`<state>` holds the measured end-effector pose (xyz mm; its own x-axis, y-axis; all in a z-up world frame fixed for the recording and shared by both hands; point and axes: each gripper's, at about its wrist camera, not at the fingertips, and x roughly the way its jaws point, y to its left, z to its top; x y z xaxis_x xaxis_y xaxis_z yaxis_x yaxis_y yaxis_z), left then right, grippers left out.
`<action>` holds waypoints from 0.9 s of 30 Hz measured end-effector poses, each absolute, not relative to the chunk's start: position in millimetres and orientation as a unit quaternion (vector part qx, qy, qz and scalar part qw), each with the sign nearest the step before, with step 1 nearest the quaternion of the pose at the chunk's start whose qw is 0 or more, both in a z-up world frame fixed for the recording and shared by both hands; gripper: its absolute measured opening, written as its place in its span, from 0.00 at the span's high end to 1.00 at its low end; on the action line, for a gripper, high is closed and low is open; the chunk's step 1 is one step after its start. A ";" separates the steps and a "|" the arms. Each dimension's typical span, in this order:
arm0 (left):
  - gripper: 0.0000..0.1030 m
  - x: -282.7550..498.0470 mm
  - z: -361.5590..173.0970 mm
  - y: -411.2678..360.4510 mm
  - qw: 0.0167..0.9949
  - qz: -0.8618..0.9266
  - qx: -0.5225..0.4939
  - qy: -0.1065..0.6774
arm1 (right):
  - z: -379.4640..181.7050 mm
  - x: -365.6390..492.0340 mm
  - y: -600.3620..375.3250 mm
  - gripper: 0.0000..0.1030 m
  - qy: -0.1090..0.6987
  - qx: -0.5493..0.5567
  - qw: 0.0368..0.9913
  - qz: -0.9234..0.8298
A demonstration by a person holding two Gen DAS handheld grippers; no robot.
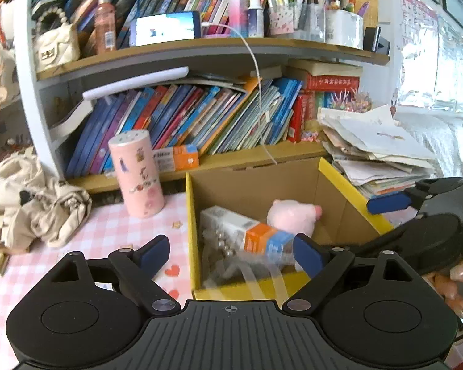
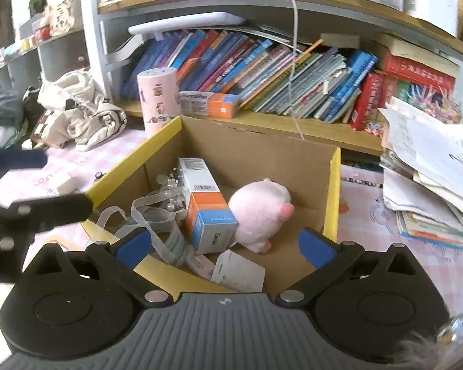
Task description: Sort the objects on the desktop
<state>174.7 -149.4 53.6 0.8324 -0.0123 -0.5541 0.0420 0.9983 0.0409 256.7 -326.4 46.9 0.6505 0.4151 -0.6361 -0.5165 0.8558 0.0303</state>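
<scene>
Toothpaste box [image 2: 205, 203] lies flat in the cardboard box [image 2: 333, 191], long axis front-to-back, beside both spread, empty grippers.

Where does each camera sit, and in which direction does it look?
Left wrist: on the left gripper, open, facing the bookshelf over the cardboard box from its near-left side; the right gripper and fingertips of a hand show at right.
Right wrist: on the right gripper, open, looking down into the box; the left gripper shows at left.
Shared: the box, pink plush pig, toothpaste box, pink canister.
</scene>
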 end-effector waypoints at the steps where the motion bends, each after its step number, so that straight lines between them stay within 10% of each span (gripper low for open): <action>1: 0.13 171.7 52.4 -149.2 0.957 -0.013 0.023 0.290 | 46.7 254.5 -327.9 0.00 0.328 -0.073 0.907 0.253; 27: 0.11 112.4 27.5 -121.5 0.946 -0.058 0.004 0.318 | 26.1 155.9 -316.4 0.00 0.370 -0.048 0.916 0.146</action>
<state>112.4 -121.5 27.5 0.7906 -0.1069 -0.6029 0.1122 0.9933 -0.0290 155.9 -316.4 26.1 0.6834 0.2316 -0.6923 -0.3020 0.9531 0.0207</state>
